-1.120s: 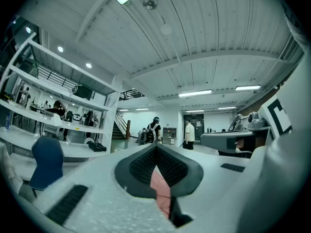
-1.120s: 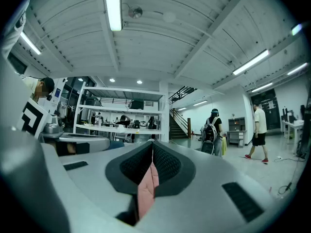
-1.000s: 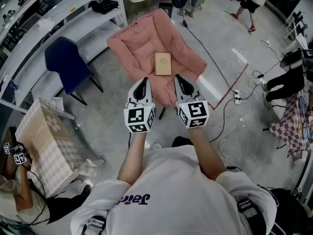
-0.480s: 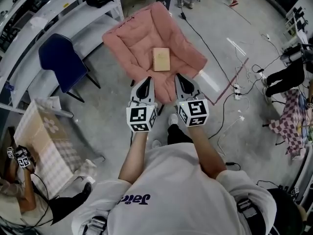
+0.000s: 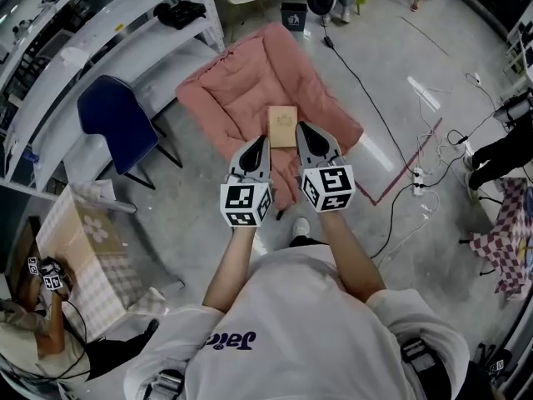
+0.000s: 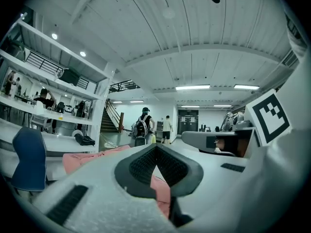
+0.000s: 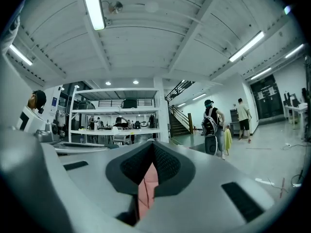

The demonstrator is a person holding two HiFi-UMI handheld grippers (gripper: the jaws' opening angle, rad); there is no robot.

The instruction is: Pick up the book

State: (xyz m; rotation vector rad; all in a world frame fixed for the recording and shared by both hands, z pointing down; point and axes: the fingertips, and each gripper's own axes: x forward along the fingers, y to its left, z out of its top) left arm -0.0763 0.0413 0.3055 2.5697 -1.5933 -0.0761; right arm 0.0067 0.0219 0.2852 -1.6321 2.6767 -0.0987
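Observation:
A tan book [image 5: 282, 126] lies flat on the seat of a pink cushioned chair [image 5: 241, 86] in the head view. My left gripper [image 5: 261, 142] hangs just left of the book's near corner, shut and empty. My right gripper [image 5: 302, 131] is beside the book's right edge, also shut with nothing in it. Both point level over the cushion's front part. In the left gripper view the dark pads [image 6: 146, 166] meet, with pink cushion [image 6: 161, 192] below them. In the right gripper view a strip of pink cushion [image 7: 146, 193] shows under the closed pads [image 7: 165, 166]. Neither gripper view shows the book.
A blue chair [image 5: 117, 119] stands left of the pink chair, under white shelving [image 5: 100, 36]. A box under a checked cloth [image 5: 83, 244] sits at the lower left. Cables and a power strip [image 5: 416, 177] trail on the floor to the right. People walk in the distance [image 7: 212, 125].
Both grippers have come forward over the pink chair, side by side; their tips now flank the book's near end. The jaws stayed shut.

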